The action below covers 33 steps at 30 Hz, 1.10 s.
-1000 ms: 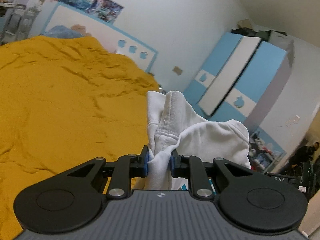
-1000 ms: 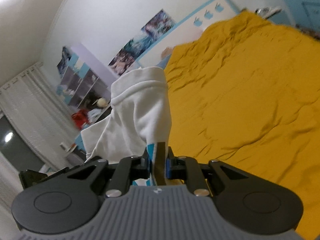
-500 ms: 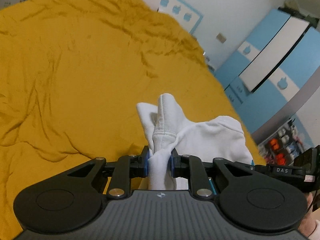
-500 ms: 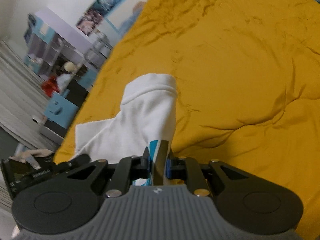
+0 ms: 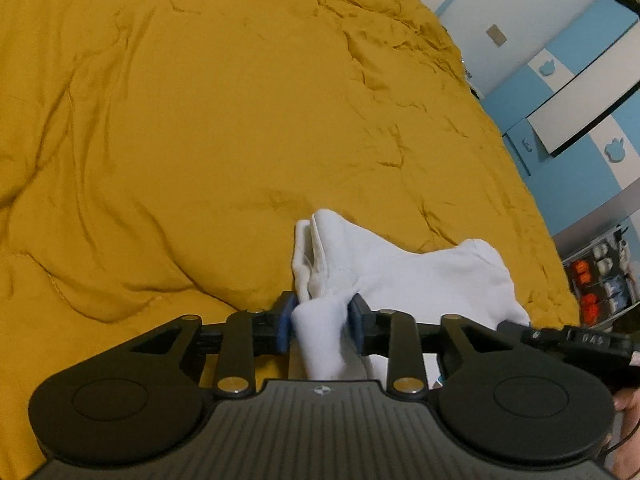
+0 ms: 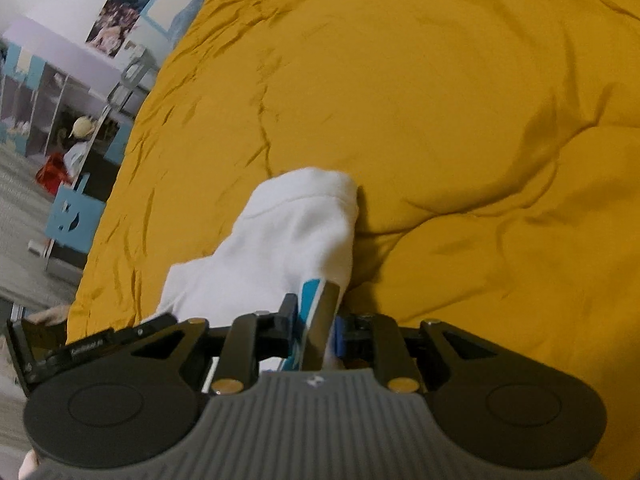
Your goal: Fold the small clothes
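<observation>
A small white garment (image 5: 400, 268) with a blue printed patch is stretched between both grippers, low over the mustard-yellow bed cover (image 5: 224, 112). My left gripper (image 5: 320, 316) is shut on a bunched white edge of it. My right gripper (image 6: 316, 320) is shut on the other end, where the blue print (image 6: 308, 300) shows between the jaws. In the right wrist view the garment (image 6: 288, 240) spreads forward and its far end touches the cover. The part below the grippers is hidden.
The wrinkled yellow cover (image 6: 460, 100) fills most of both views. A blue and white wardrobe (image 5: 580, 92) stands past the bed's right edge. Shelves and a blue cabinet (image 6: 72, 216) stand past the left edge. The other gripper's body (image 5: 580, 340) shows at lower right.
Both grippers have tilted down and lowered toward the bed with the garment still held. The walls have left view and the garment's far end now reaches the cover.
</observation>
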{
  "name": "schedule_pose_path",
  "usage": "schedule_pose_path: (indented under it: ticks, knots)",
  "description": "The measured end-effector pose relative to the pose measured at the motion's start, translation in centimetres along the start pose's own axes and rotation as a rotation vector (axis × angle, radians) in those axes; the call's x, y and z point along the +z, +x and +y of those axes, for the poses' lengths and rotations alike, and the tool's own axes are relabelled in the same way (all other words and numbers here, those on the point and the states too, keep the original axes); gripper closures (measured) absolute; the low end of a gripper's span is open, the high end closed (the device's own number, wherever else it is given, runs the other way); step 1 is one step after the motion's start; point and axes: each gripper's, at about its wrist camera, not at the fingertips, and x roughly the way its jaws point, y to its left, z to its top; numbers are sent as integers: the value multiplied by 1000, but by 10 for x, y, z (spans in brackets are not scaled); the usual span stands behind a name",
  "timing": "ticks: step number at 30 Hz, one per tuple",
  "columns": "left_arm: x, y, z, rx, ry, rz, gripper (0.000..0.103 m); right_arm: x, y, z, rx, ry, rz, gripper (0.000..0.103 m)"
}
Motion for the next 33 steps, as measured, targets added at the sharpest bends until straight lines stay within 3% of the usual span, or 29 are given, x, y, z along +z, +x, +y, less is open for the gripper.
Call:
schedule_pose_path:
  ticks: [3, 7, 13, 21, 25, 30, 33]
  knots:
    - [2, -16, -7, 63, 62, -41, 52, 2, -13, 8, -50, -20, -44, 88]
    - [8, -49, -8, 162, 62, -102, 54, 5, -36, 22, -124, -71, -101, 86]
    - [10, -103, -21, 137, 67, -189, 54, -3, -93, 57, -120, -154, -197, 86]
    - [-17, -174, -80, 162, 237, -311, 53, -43, -169, 124, -61, -341, -299, 83]
    - [-42, -205, -111, 178, 334, -388, 42, -74, -204, 149, -39, -417, -356, 79]
    - [-75, -226, -138, 258, 420, -468, 27, -121, -242, 161, 4, -437, -382, 72]
    - [-101, -242, -144, 230, 430, -514, 15, -157, -262, 165, -10, -482, -407, 64]
